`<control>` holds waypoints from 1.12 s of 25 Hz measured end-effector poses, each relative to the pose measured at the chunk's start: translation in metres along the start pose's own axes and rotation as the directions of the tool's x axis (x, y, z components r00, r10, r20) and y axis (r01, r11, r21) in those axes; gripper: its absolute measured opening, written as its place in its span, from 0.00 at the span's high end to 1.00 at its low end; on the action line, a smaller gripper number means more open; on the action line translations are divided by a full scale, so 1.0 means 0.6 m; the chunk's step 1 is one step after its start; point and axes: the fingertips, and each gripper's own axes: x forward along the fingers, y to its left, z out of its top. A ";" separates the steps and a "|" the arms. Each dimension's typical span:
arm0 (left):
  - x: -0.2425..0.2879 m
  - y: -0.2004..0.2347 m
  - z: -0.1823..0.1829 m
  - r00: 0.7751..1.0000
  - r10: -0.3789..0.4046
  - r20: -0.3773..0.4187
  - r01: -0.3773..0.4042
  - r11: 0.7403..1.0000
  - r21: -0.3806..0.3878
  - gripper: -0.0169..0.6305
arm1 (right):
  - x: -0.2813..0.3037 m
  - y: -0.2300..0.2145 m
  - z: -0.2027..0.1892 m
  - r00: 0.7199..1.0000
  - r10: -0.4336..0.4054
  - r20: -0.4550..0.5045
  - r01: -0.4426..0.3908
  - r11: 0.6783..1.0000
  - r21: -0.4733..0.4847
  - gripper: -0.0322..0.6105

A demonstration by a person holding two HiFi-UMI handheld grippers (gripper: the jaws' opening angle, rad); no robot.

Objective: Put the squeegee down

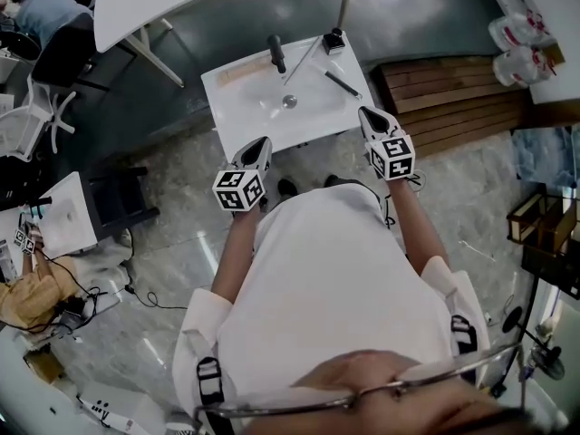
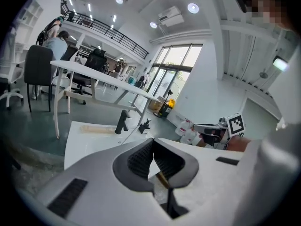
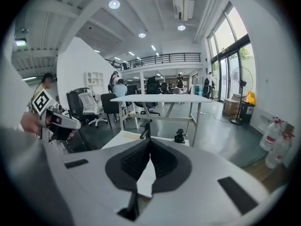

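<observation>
You hold both arms stretched forward, one claw in each hand, and both claws point ahead and tip slightly down toward the white sink surface [image 1: 237, 98].

Your left claw [image 1: 263, 141] hangs over the surface's near edge. Its jaws are pressed together with nothing between them. Your right claw [image 1: 367, 112] hangs over the near right corner, also closed and empty.

One squeegee [image 1: 343, 83] lies flat on the surface, just ahead of your right claw, apart from its tips. One black faucet [image 1: 275, 53] stands farther ahead, between the lines of the two claws, and one round drain [image 1: 289, 101] sits between it and the claws. One pale wooden strip [image 1: 243, 69] lies ahead of your left claw at the far edge. One small black holder [image 1: 335, 39] stands at the far corner beyond your right claw. Two white jugs [image 1: 518, 34] stand on the floor, well off to your right claw's right.
</observation>
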 end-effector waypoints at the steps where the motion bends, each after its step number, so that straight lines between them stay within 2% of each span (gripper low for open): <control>1: 0.003 -0.007 0.002 1.000 0.009 0.003 -0.009 1.000 0.005 0.97 | -0.004 -0.001 0.001 1.000 0.016 0.006 -0.016 1.000 -0.001 0.94; 6: 0.021 -0.036 0.023 0.999 0.031 0.040 -0.031 0.999 0.023 0.97 | -0.006 -0.022 0.009 0.998 0.056 0.040 -0.056 0.998 -0.015 0.94; 13: 0.039 -0.052 0.026 0.998 0.043 0.056 -0.042 0.999 -0.006 0.97 | -0.015 -0.041 0.021 0.994 0.080 0.077 -0.083 0.996 0.029 0.94; 28: 0.043 -0.053 0.025 0.997 0.042 0.069 -0.041 0.999 -0.020 0.97 | -0.014 -0.039 0.016 0.991 0.106 0.078 -0.110 0.993 0.042 0.94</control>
